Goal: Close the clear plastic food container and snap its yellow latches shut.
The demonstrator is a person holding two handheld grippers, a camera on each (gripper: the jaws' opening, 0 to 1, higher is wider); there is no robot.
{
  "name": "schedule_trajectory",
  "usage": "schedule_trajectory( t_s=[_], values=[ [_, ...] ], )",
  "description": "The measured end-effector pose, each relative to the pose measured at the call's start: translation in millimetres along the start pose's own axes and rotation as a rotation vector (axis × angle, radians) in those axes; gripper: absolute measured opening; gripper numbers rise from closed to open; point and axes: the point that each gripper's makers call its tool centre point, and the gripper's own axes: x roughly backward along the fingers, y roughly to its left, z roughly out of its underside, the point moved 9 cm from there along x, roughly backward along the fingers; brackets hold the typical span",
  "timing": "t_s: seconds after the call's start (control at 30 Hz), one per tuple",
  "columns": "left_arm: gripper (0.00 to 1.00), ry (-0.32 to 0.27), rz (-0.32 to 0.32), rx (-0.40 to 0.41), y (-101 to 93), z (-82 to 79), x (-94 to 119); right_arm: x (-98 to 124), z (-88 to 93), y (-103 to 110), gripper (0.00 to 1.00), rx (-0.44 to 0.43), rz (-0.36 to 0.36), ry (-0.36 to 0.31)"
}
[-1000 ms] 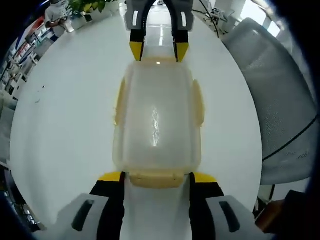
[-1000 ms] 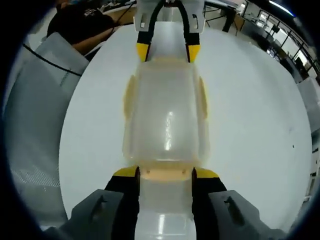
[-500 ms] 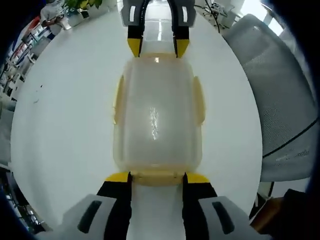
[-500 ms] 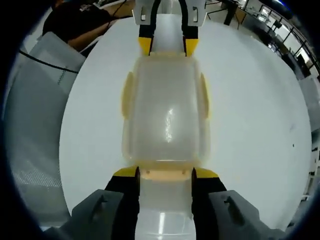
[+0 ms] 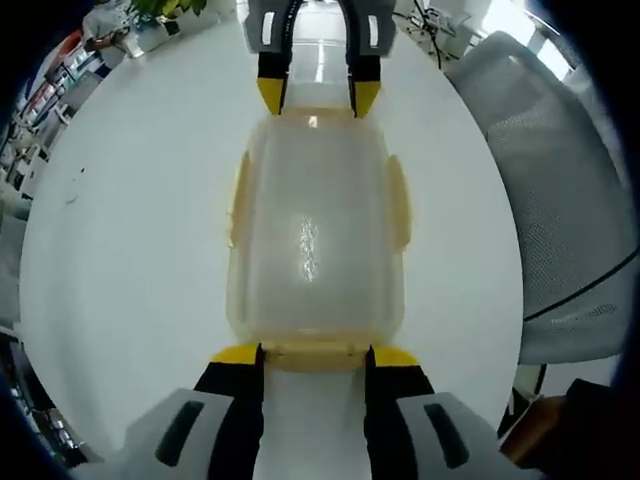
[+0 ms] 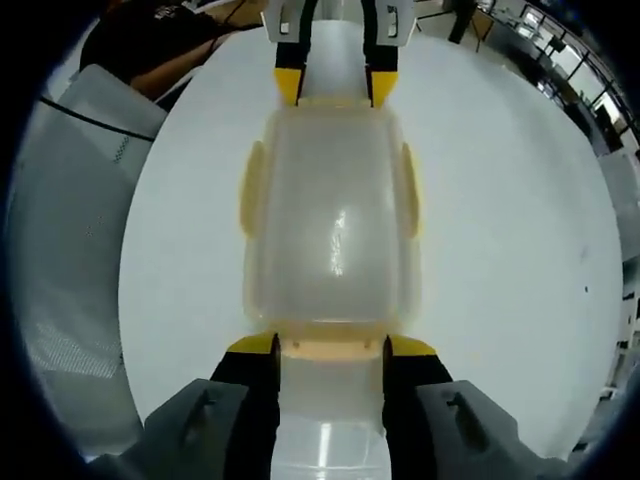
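Left gripper view: your left tool (image 5: 314,352) brackets the near latch (image 5: 313,354) of the container (image 5: 314,235) on the white bench (image 5: 130,240), spread. Press off-centre and it skids.

Right gripper view: your right tool (image 6: 329,344) straddles the opposite latch (image 6: 331,347), unclenched; uneven force could tip the lid.

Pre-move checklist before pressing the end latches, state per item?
1. Lid seated on container: ok, it covers the base squarely.
2. Left tool at the near end latch: ok, jaws straddle it.
3. Right tool at the opposite end latch: ok, jaws straddle it.
4. Side latches: folded against the walls; whether snapped, cannot tell.
5. End latches locked: cannot tell.
6. Container flat on white table: ok.
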Motion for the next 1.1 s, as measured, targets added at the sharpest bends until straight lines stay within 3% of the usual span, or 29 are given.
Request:
schedule_trajectory(
  t_s=[0.37, 0.57, 0.9, 1.1],
  values=[
    [0.33, -0.014, -0.002, 0.027, -9.7, 3.3, 8, 3, 1.7, 2, 0.36, 0.008, -0.024, -0.047],
    [0.33, -0.027, -0.011, 0.052, -11.8, -1.4, 22, 18, 2.3, 2, 0.36, 0.03, -0.006, -0.08],
    [0.33, 0.002, -0.062, 0.067, -17.9, -25.7, 52, 61, 13.6, 3, 0.36, 0.069, 0.031, -0.163],
    [0.33, 0.013, -0.097, 0.035, -18.8, -57.8, 59, 77, 38.2, 4, 0.36, 0.067, 0.049, -0.172]
  ],
)
